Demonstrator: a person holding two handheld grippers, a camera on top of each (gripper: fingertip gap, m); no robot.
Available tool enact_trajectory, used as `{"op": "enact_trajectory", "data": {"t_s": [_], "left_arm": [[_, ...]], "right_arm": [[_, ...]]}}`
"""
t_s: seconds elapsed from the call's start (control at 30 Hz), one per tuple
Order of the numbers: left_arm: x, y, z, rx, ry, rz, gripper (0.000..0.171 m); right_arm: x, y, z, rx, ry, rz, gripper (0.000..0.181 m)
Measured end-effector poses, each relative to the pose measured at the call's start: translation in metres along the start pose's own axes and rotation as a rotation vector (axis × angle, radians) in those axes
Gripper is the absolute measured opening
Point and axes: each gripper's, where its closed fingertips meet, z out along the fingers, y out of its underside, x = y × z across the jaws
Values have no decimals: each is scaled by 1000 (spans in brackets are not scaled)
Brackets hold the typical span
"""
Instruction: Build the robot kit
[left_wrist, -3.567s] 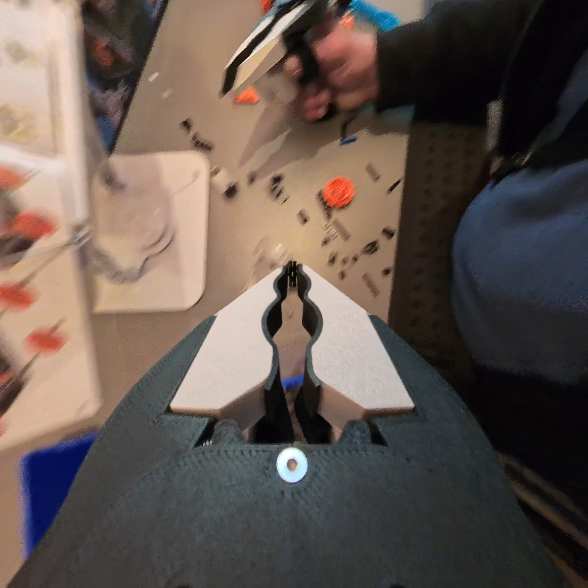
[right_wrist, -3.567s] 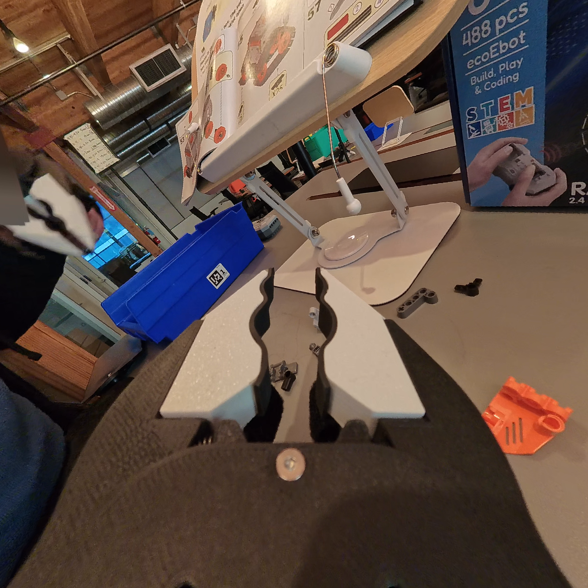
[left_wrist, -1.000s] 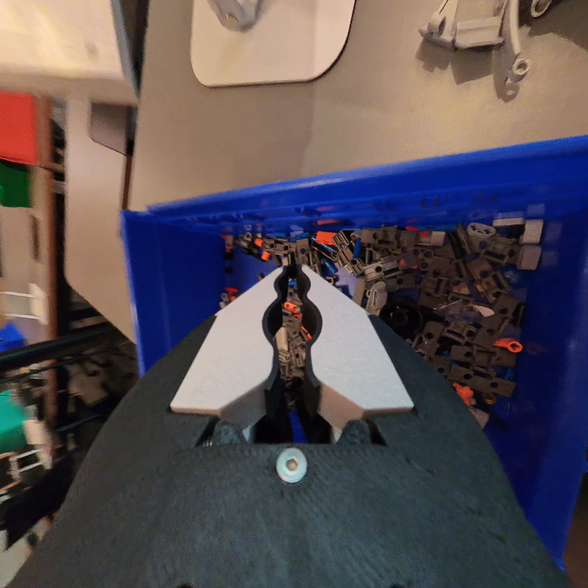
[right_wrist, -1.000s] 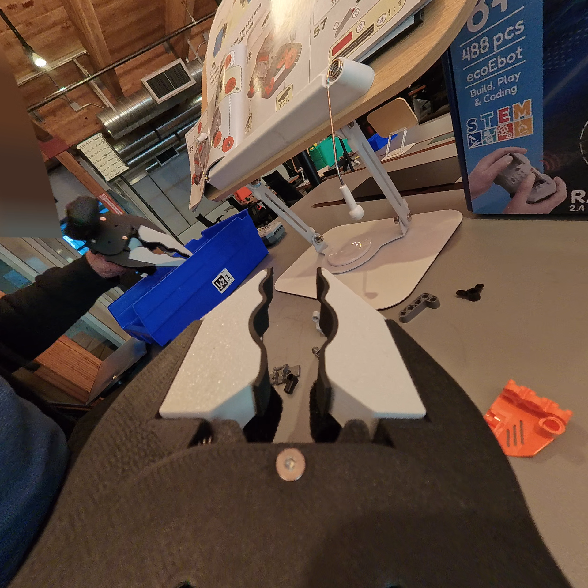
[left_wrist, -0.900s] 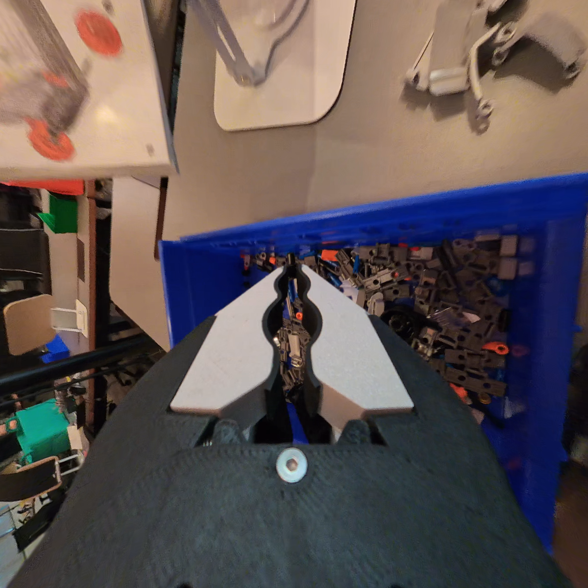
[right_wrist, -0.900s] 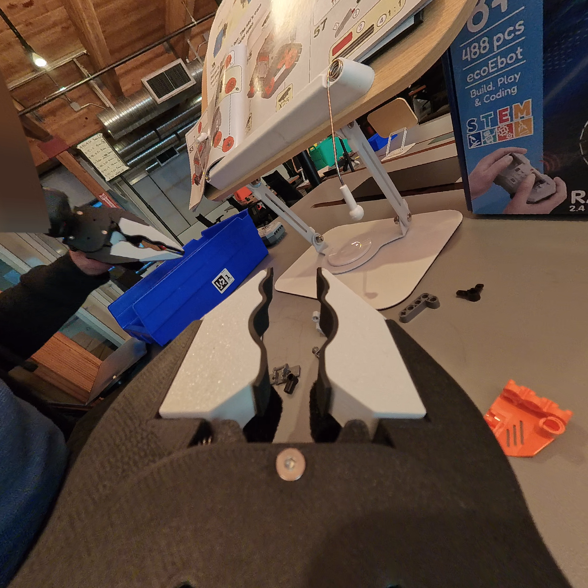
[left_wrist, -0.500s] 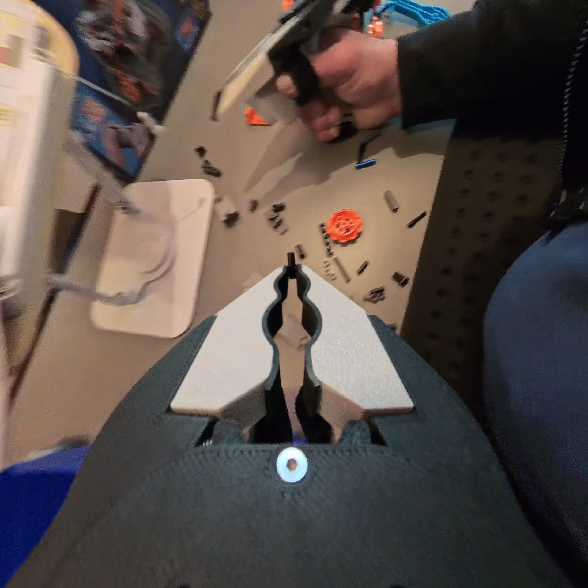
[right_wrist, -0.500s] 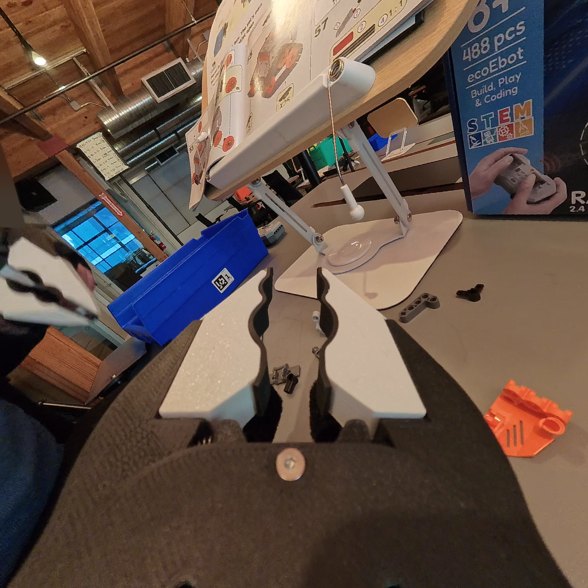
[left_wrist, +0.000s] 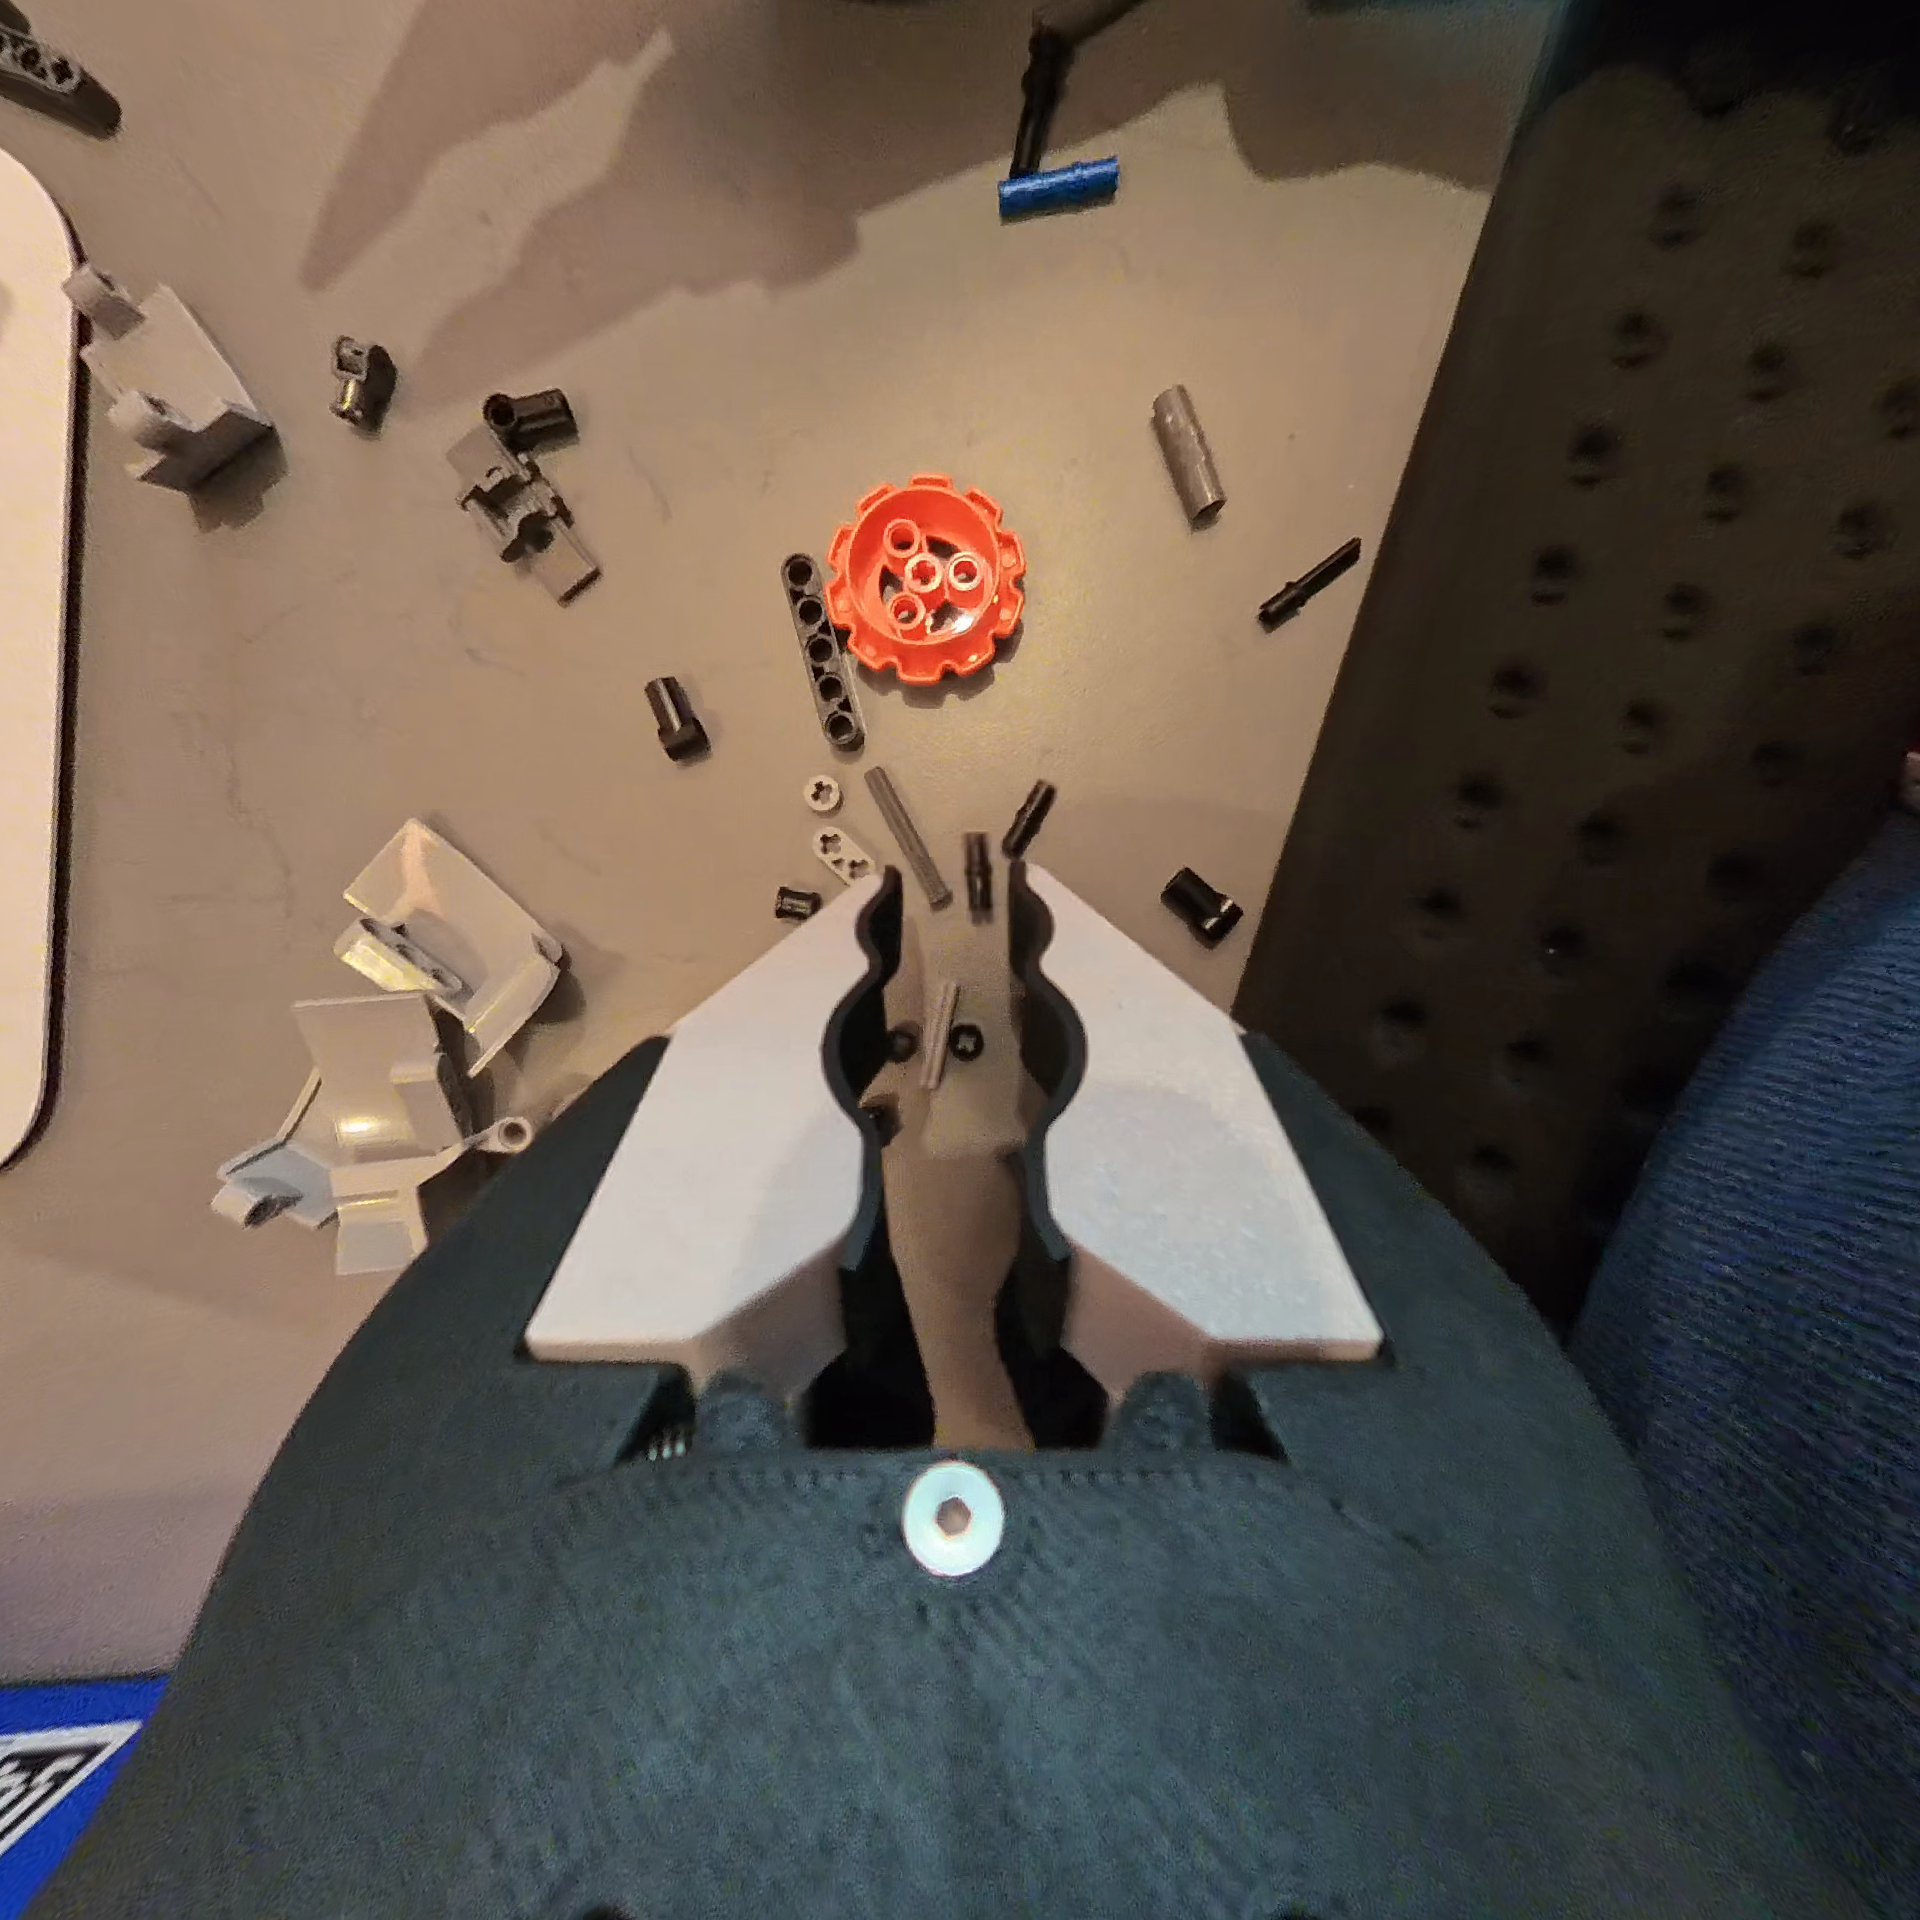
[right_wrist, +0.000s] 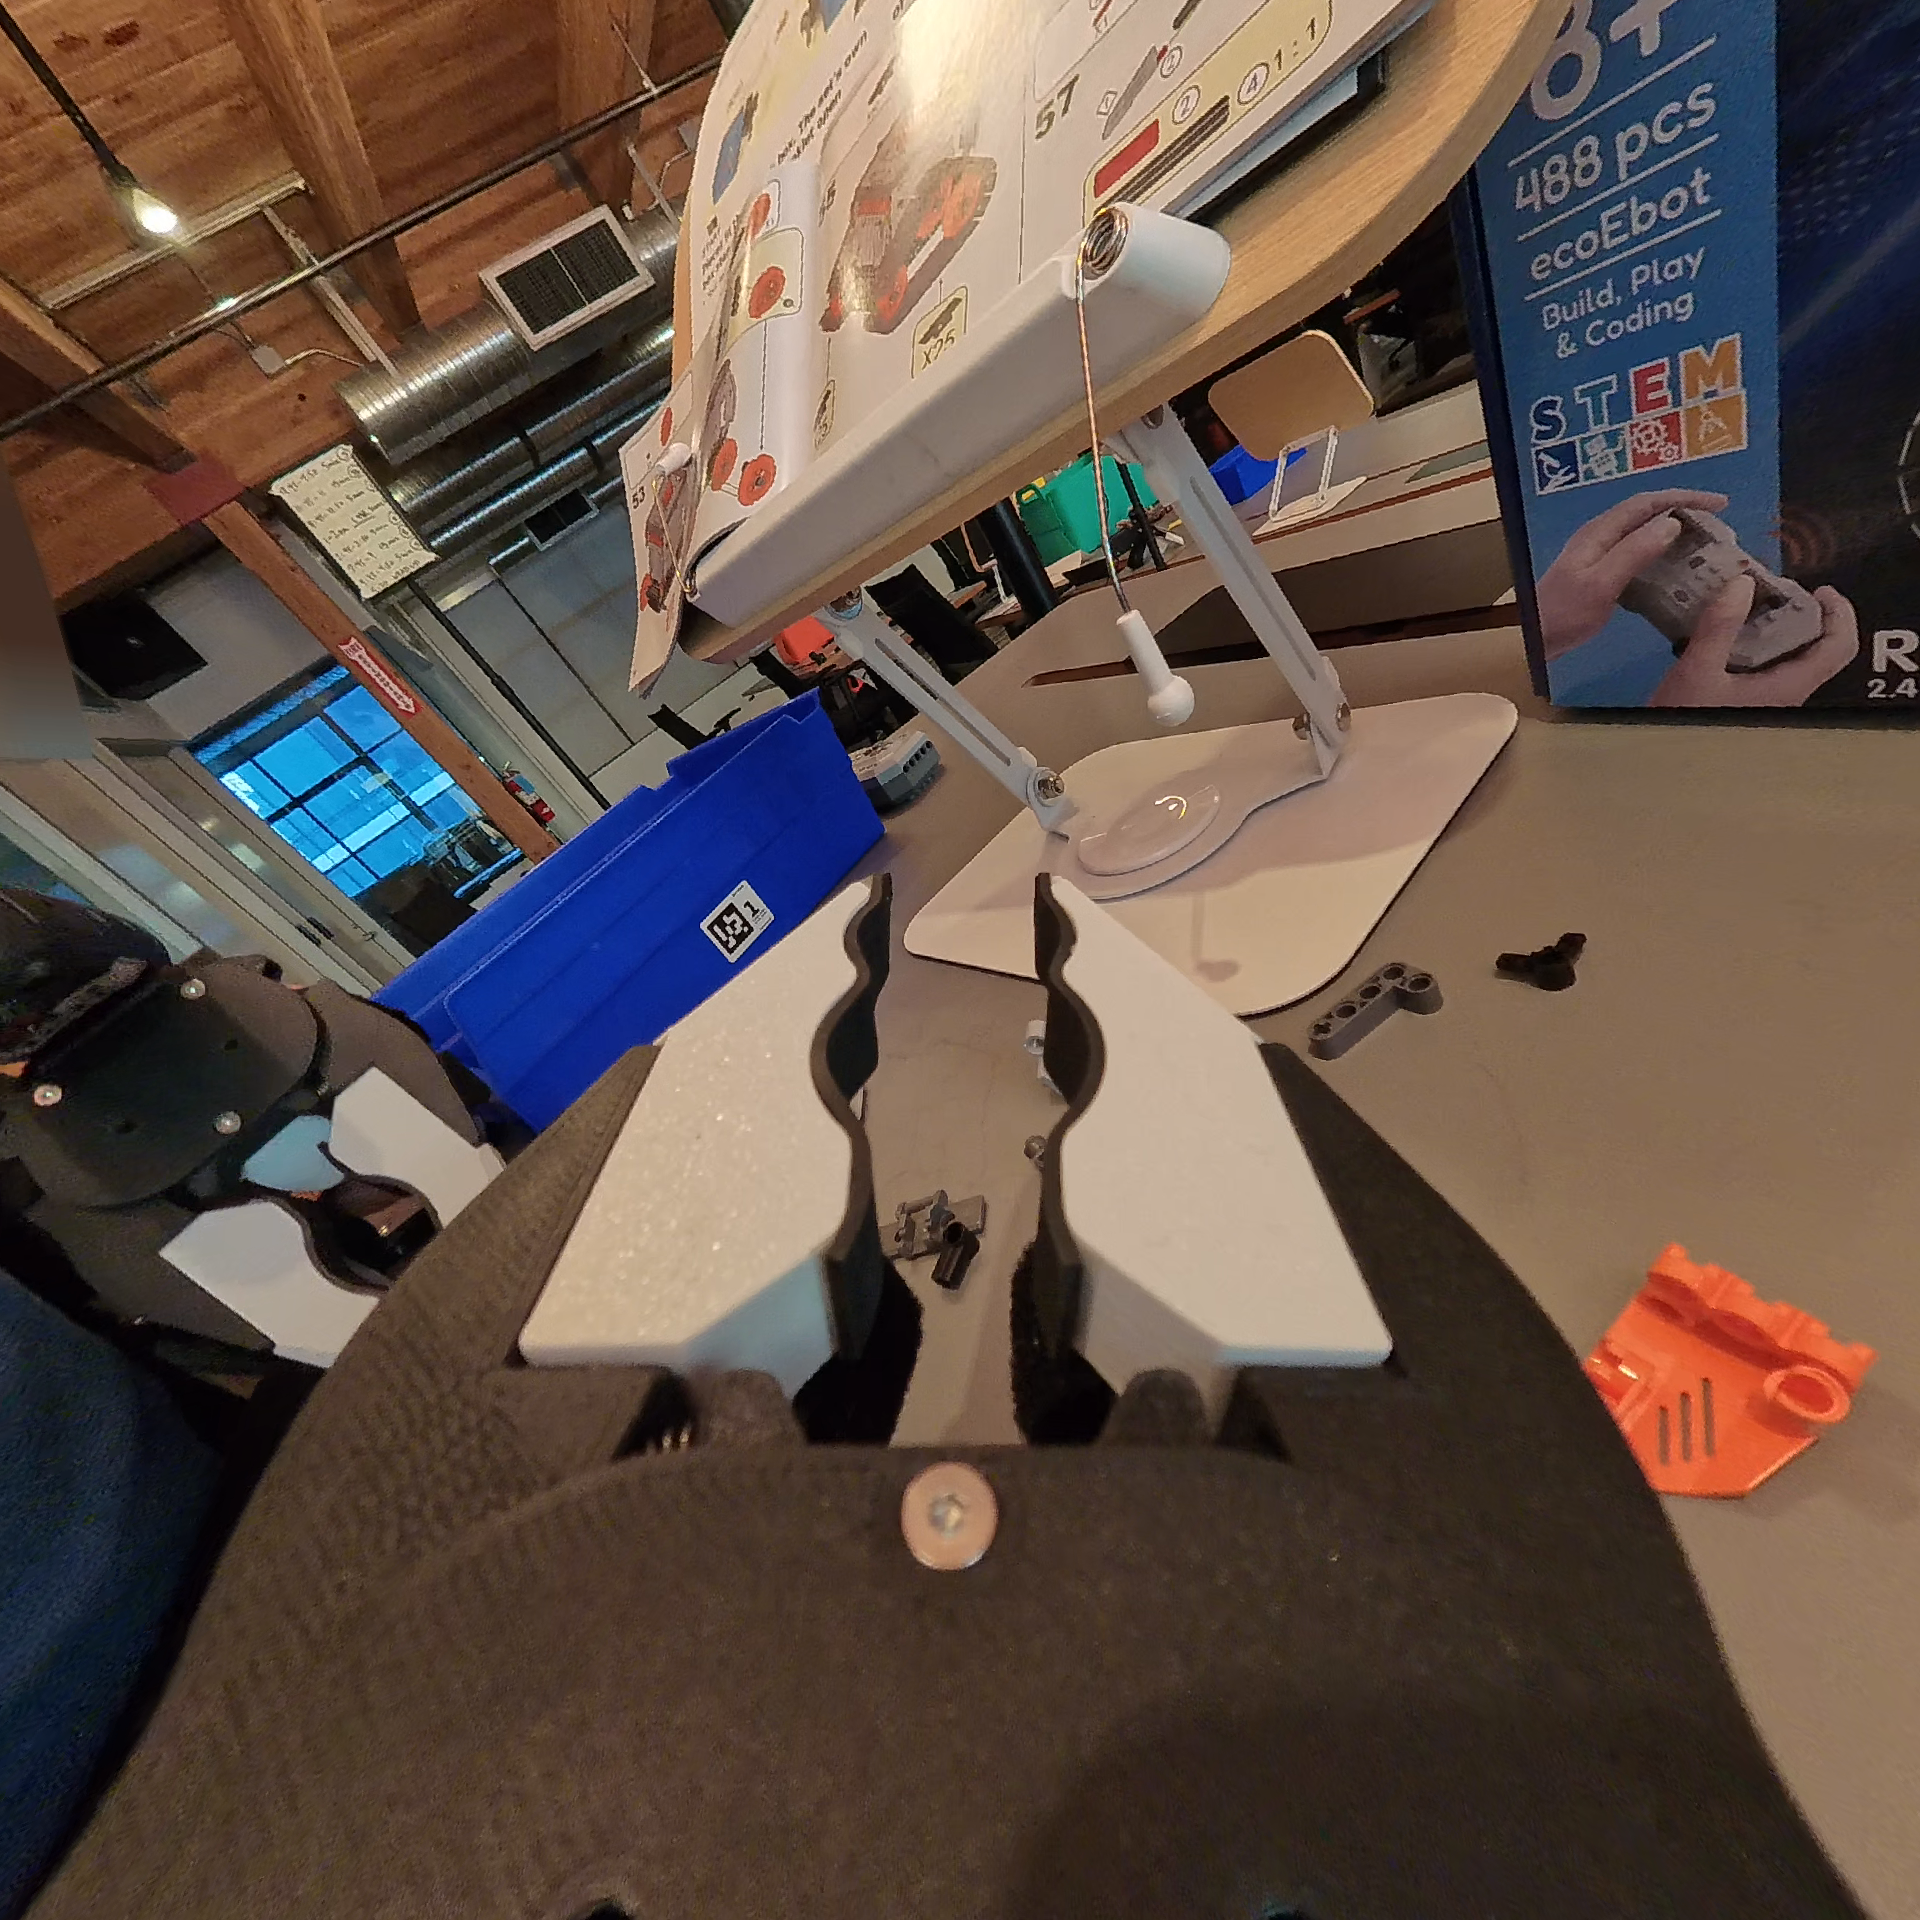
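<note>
Left tongs: left tongs (left_wrist: 951, 883) hang spread and empty just above the worktop (left_wrist: 623, 270), tips over a cluster of tiny parts; a black pin (left_wrist: 975, 860) and a grey axle (left_wrist: 907, 836) lie right at the tip gap, a second thin grey axle (left_wrist: 940, 1034) lies between the jaws farther back.
Right tongs: right tongs (right_wrist: 961, 899) are likewise spread, holding nothing, low over the worktop; a small grey-and-black connector (right_wrist: 940, 1231) sits between the jaws, untouched.
Nearby parts: an orange gear wheel (left_wrist: 927, 579) touches or nearly touches a black holed beam (left_wrist: 823, 649); grey panel pieces (left_wrist: 395, 1049) lie left of the left tongs; an orange plate (right_wrist: 1725, 1377) lies right of the right tongs; a grey beam (right_wrist: 1374, 995) sits near the white base of the book stand (right_wrist: 1299, 831).
Bin: a blue bin (right_wrist: 665, 925) stands to the left beside the stand.
Risk, crowding: I judge the pin and axles lie so close together that a closing pinch may catch two at once or flick one away.
Risk, rolling: round pins and axles probably roll if nudged, perhaps toward the worktop edge beside the dark perforated chair (left_wrist: 1621, 623).
Risk, clash: the left tongs show low in the right wrist view, near the right ones; they may bump.
Writing: printed text is present on the blue box (right_wrist: 1683, 343), on the open instruction booklet (right_wrist: 935, 208), and on a small square code sticker on the bin; a handwritten sheet hangs far off.
</note>
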Motion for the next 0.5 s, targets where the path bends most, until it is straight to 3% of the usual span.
{"op": "enact_trajectory", "data": {"t_s": [0.07, 0.17, 0.27, 0.37, 0.43, 0.5], "left_arm": [[0, -5, -12, 27, 12, 7, 20], [-10, -32, -76, 199, 19, 2, 7], [-66, -22, -151, 279, -130, -18, 0], [-151, 54, -191, 131, -340, -148, 0], [-190, 108, -194, 43, -354, -270, 0], [-212, 146, -184, -29, -335, -300, 0]], "right_arm": [[0, 0, 0, 1, 0, 0, 25], [0, -1, -1, 7, -1, 2, 25], [0, -1, -1, 7, -1, 3, 25], [0, 0, 0, 2, -1, 3, 25], [0, 0, 0, 2, 0, 3, 25], [0, 0, 0, 0, 1, 0, 25]]}}
